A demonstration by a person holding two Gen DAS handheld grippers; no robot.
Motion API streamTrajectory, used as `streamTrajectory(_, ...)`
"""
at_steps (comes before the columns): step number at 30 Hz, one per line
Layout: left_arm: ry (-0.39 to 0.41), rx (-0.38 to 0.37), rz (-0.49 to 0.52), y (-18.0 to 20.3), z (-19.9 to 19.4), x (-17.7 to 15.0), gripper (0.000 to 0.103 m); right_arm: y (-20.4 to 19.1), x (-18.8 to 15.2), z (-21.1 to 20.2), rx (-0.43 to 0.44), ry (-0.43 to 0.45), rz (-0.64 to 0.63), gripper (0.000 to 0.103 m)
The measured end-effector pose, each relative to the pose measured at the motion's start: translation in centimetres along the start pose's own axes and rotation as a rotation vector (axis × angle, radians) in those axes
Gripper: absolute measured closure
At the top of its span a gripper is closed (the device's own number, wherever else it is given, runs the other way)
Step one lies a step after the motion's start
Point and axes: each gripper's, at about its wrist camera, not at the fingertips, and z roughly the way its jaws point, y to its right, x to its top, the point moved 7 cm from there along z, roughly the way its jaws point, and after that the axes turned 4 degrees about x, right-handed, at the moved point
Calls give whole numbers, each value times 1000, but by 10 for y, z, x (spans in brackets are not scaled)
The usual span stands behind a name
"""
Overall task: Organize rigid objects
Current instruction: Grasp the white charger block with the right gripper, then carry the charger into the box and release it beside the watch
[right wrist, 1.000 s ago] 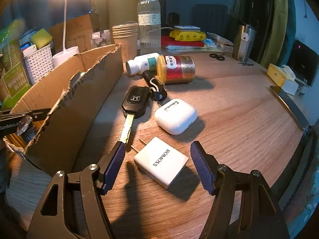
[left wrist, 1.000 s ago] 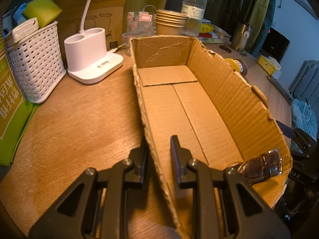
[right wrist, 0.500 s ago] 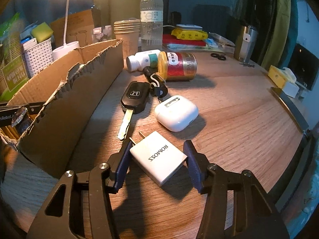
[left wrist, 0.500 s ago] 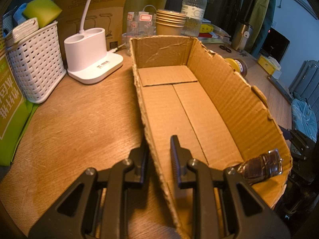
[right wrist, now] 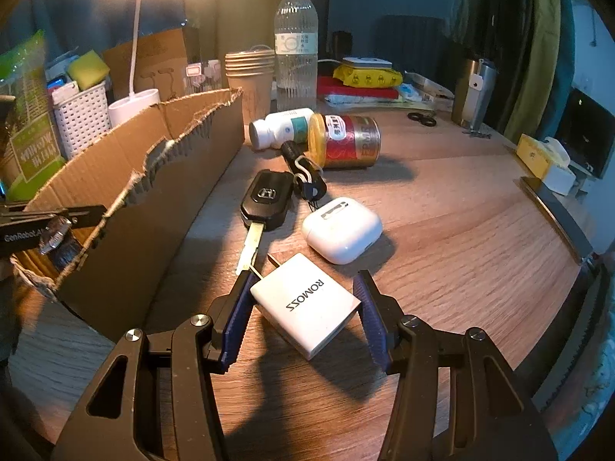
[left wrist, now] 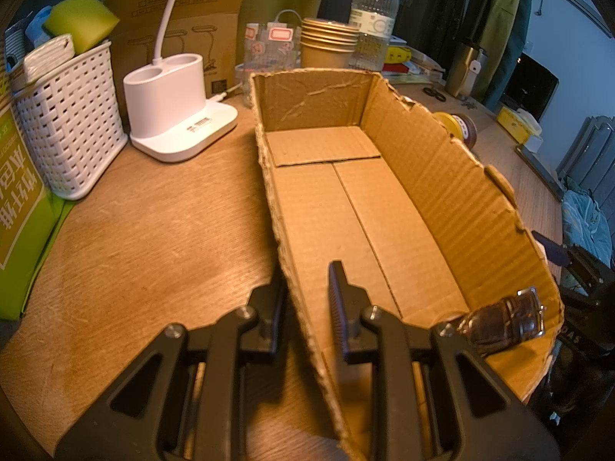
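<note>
We find the left gripper (left wrist: 305, 299) clamped on the box (left wrist: 434, 176), one finger outside its left wall and one inside, at the near end. The box stands on the desk (left wrist: 153, 230); a watch (left wrist: 503, 320) lies in its near right corner. The right gripper (right wrist: 303, 307) has just been closing about the charger (right wrist: 307, 303), which lies flat on the desk near its front edge, beside the box; both pads appear to touch its sides. Beyond it we note an earbud case (right wrist: 342, 230), a key (right wrist: 265, 201), a jar (right wrist: 349, 140) and a pill bottle (right wrist: 278, 128), both on their sides
</note>
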Motion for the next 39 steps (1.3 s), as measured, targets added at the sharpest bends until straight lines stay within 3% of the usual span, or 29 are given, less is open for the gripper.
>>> streamTrajectory(26,-1,0,0,0,0,0,80,-52,59,-47,123,153,-91,47)
streamTrajectory(39,-1,0,0,1,0,1,80,-95,72,-47,195,178,-161,47)
